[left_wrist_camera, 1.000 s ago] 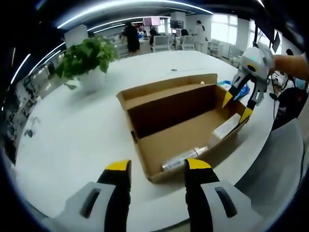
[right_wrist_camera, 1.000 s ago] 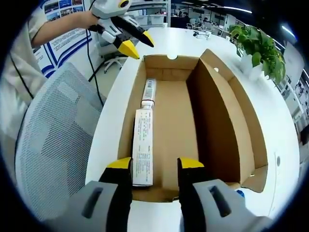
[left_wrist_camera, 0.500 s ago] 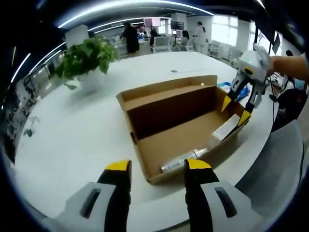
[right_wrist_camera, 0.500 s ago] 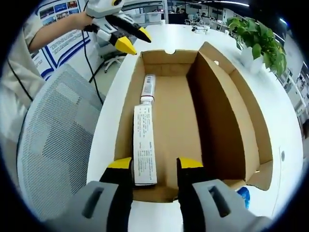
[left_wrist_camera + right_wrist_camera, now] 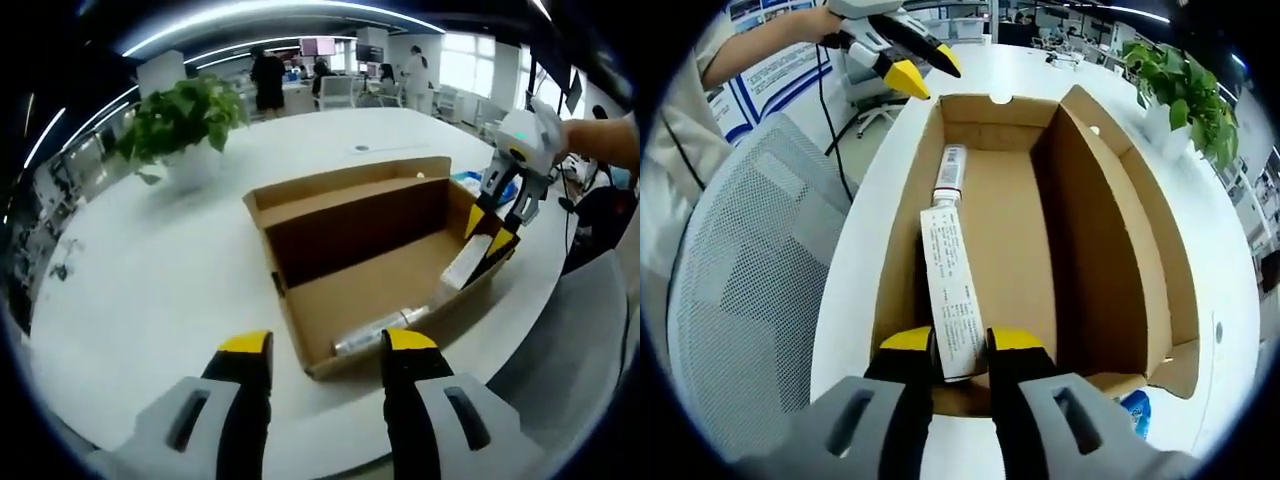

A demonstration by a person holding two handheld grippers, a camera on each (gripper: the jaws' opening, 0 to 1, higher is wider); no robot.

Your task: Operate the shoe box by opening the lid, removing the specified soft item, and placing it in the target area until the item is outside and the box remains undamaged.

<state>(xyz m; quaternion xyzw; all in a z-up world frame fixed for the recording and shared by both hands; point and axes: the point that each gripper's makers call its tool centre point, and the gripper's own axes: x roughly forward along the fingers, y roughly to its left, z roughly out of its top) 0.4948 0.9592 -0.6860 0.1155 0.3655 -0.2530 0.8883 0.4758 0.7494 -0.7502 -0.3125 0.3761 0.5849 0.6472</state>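
Observation:
An open cardboard shoe box (image 5: 300, 225) (image 5: 1110, 230) lies on the white table (image 5: 140, 290), its lid folded back. Inside along one wall lies a white soft tube (image 5: 948, 285) (image 5: 465, 262) with a silver cap end (image 5: 952, 170) (image 5: 380, 328). My right gripper (image 5: 960, 345) (image 5: 488, 235) reaches into the box's end and is shut on the tube's flat end, which is raised and tilted. My left gripper (image 5: 328, 345) (image 5: 928, 70) hovers open just outside the opposite end of the box, holding nothing.
A potted green plant (image 5: 180, 125) (image 5: 1185, 90) stands on the table beyond the box. A grey mesh chair (image 5: 750, 270) sits by the table edge. A blue item (image 5: 1137, 405) lies beside the box corner. People stand in the office behind.
My right gripper has gone down into the box and its jaws have shut on the tube's near end, which now tilts up. The left gripper has stayed put.

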